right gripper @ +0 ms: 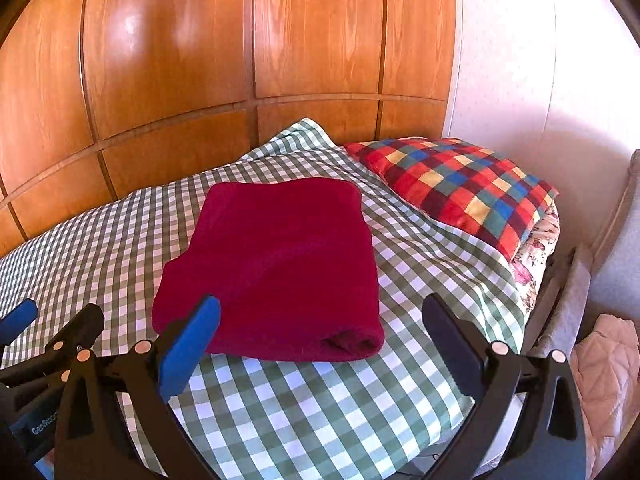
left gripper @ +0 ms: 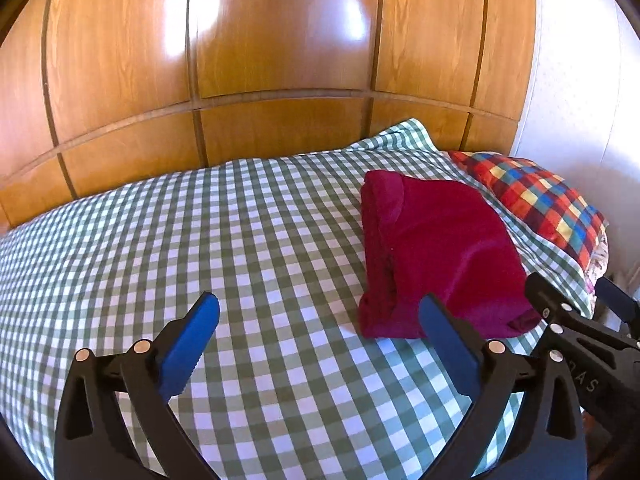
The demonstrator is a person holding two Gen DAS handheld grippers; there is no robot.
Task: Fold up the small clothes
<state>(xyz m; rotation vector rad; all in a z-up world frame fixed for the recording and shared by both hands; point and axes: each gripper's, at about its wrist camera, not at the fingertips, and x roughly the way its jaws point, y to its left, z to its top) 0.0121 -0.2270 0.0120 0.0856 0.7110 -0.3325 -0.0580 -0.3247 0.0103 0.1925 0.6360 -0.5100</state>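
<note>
Left wrist view first: we've got the left gripper [left gripper: 320,320] spread wide over the checked sheet [left gripper: 248,248], nothing between its jaws. The cloth [left gripper: 440,248] sits up and to the right of it, and the right blue pad overlaps the cloth's near edge in the picture, though we can't tell if it actually touches. At the far right edge of that view, part of the right gripper [left gripper: 580,320] pokes in, just beside the cloth's near right corner.

From the right wrist view, the right gripper [right gripper: 320,320] is also wide open and empty. The cloth [right gripper: 280,264] lies just ahead of it, a bit left of centre, and the left blue pad covers the near edge in the picture. The left gripper [right gripper: 24,320] shows at the far left, off to the side of the cloth.

As for the cloth itself: it's deep red, fuzzy-looking, folded into a thick, roughly rectangular bundle. We see a rounded fold at the near right corner and stacked layers along the left side. It lies flat on the sheet, with a plaid pillow [right gripper: 460,184] near it on the right and wood panels [right gripper: 240,60] behind.
</note>
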